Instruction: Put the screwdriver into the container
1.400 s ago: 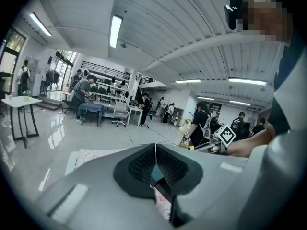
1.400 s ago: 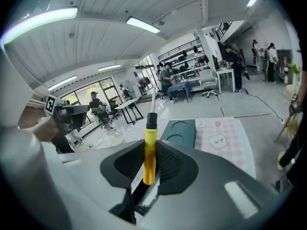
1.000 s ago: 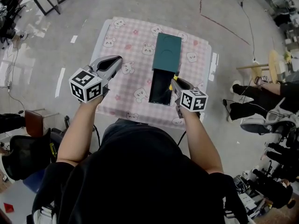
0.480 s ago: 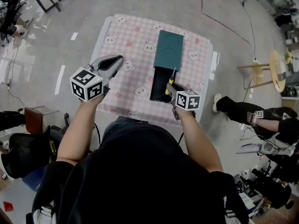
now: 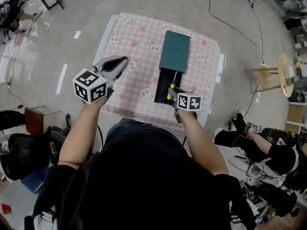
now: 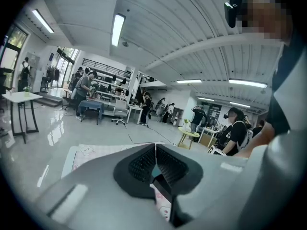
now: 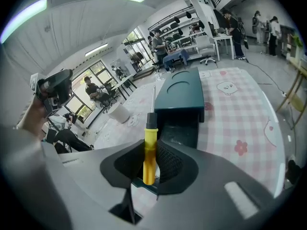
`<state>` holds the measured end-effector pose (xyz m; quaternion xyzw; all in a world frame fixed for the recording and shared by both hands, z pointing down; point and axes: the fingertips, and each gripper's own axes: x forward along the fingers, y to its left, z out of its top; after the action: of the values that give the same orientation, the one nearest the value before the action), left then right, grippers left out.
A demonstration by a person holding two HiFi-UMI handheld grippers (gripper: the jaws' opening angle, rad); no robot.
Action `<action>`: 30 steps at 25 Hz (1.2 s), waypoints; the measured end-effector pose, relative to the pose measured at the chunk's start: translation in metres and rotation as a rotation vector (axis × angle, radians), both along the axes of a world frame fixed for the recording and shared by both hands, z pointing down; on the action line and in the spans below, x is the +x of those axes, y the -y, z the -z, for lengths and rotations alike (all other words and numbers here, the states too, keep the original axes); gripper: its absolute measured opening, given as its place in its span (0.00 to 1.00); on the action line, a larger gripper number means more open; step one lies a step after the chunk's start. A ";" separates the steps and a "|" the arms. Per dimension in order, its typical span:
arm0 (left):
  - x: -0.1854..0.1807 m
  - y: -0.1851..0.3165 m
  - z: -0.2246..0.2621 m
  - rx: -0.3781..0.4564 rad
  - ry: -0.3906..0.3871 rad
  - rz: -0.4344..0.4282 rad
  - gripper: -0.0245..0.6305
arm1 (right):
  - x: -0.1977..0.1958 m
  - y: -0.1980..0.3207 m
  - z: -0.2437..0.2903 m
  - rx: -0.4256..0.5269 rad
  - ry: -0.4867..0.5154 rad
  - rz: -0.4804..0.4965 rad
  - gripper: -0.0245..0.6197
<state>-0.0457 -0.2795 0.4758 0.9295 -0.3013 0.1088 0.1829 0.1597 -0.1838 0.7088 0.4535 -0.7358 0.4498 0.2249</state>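
The screwdriver point(image 7: 149, 145) has a yellow handle, a black collar and a thin metal shaft pointing forward. My right gripper point(image 7: 149, 163) is shut on its handle. In the head view the right gripper point(image 5: 171, 91) holds the screwdriver point(image 5: 170, 86) over the near, open end of the container point(image 5: 167, 80), a long dark teal box whose lid point(image 5: 175, 51) is slid toward the far end. The container point(image 7: 181, 107) lies straight ahead in the right gripper view. My left gripper point(image 5: 121, 63) hovers over the table's left side with its jaws shut and nothing between them.
The pink checked tablecloth point(image 5: 139, 47) with bear prints covers a small table. A grey floor surrounds it. A person sits on the floor at the right point(image 5: 254, 140), near a round wooden stool point(image 5: 283, 71). Chairs and equipment stand at the left edge.
My right gripper has carried the screwdriver leftward from the container's right side to over its open near end. The left gripper has barely moved. The seated person's legs shifted.
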 end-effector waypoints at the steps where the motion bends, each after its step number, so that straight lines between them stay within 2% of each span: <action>1: 0.000 0.000 -0.001 -0.002 0.001 0.000 0.04 | -0.001 0.000 -0.001 -0.008 0.001 -0.001 0.20; 13: 0.005 -0.001 0.000 -0.007 0.003 0.001 0.04 | -0.010 0.002 -0.029 -0.143 0.007 -0.026 0.20; 23: 0.001 0.004 -0.007 -0.021 0.001 0.008 0.04 | -0.015 0.003 -0.056 -0.260 -0.036 -0.008 0.20; 30: -0.005 0.002 -0.013 -0.023 -0.004 0.009 0.04 | -0.025 0.001 -0.067 -0.302 -0.044 0.004 0.20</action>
<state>-0.0510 -0.2815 0.4887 0.9262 -0.3038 0.1096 0.1945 0.1351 -0.1846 0.7762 0.4229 -0.6555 0.5448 0.3076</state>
